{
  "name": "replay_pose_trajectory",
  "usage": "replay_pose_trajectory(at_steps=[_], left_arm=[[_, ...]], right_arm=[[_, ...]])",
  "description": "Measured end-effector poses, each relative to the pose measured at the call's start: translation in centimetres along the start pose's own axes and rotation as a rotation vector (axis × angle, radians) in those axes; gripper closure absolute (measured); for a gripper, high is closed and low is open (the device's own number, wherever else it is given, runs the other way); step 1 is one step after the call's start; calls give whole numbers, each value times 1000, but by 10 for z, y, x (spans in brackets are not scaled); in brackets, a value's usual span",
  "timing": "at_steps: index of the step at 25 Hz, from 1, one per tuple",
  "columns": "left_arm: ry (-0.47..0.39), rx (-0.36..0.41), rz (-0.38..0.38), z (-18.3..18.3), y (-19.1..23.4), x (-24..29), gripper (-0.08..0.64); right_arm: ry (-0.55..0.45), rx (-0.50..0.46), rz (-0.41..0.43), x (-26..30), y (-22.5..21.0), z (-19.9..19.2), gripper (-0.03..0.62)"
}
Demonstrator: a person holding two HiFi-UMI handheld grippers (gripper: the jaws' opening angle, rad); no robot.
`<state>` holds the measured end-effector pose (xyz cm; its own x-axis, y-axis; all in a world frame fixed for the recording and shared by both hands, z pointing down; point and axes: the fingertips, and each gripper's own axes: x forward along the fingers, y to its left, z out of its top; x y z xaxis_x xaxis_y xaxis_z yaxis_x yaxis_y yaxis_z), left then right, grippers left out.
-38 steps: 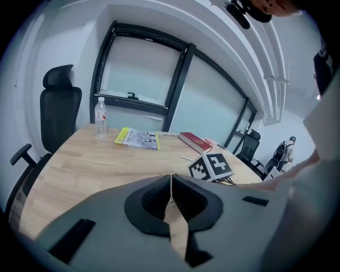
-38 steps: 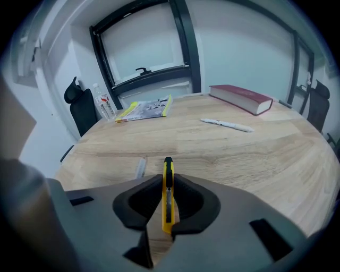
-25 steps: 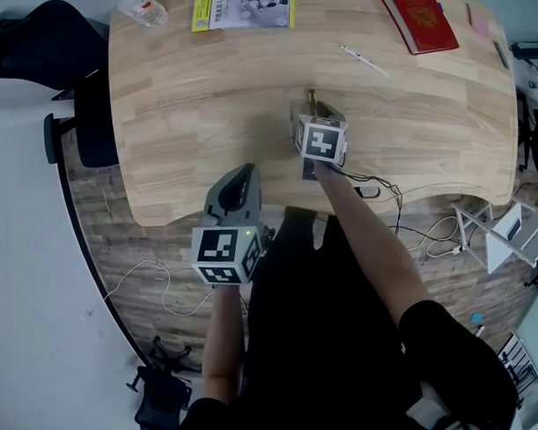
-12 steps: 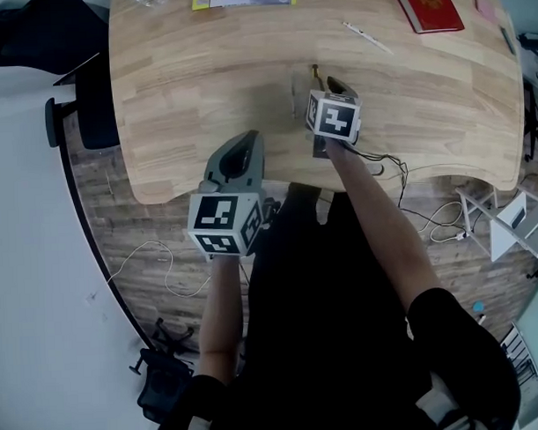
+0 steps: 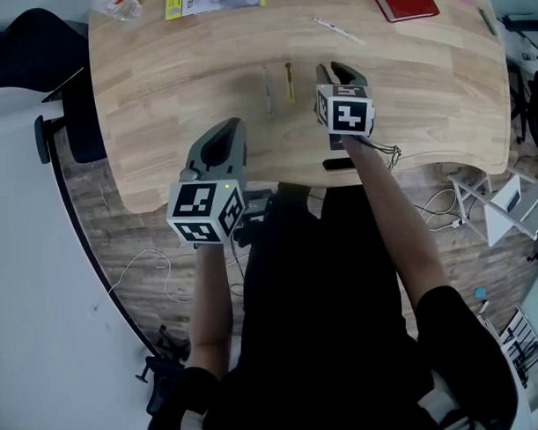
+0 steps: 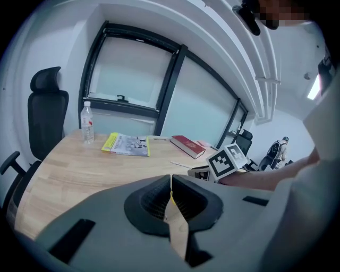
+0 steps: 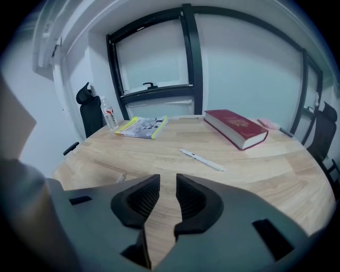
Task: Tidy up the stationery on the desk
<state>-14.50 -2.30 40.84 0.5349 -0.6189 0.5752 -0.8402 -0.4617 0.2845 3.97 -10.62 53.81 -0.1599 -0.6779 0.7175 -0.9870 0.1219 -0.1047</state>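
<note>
The stationery lies loose on the pale wooden desk (image 5: 168,90). A slim white pen (image 7: 202,159) rests at a slant in the middle of the far half. Nearer, a yellow pen (image 5: 289,81) and a thin grey pen (image 5: 267,92) lie side by side, close but apart, both pointing away from the person. That makes three pens.

At the far edge are one thick red book (image 7: 234,127) to the right, one yellow-edged magazine (image 7: 142,126) lying flat to the left, and one clear water bottle (image 6: 87,129) standing upright left of the magazine.

The right gripper (image 7: 167,180) hangs over the desk just right of the yellow pen. Its jaws have just been opening and stand apart, with only bare wood between them. The left gripper (image 6: 171,179) is above the near left part of the desk, short of the grey pen, its jaws closed together with nothing in them. Neither gripper touches any pen.
</note>
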Motion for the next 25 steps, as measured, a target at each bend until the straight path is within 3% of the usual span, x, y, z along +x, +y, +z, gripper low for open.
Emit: replay_pose_trajectory(at_steps=[5, 15, 21, 25], left_arm=[[5, 8, -20, 7, -14, 16, 522], [28, -6, -4, 14, -28, 44, 522], [46, -27, 24, 13, -32, 56, 522], [63, -37, 34, 10, -35, 65, 522]], right_arm=[[-1, -138, -14, -4, -37, 15, 483], [47, -399, 65, 24, -69, 34, 482], [104, -501, 116, 55, -86, 34, 463], [143, -508, 160, 73, -92, 29, 463]])
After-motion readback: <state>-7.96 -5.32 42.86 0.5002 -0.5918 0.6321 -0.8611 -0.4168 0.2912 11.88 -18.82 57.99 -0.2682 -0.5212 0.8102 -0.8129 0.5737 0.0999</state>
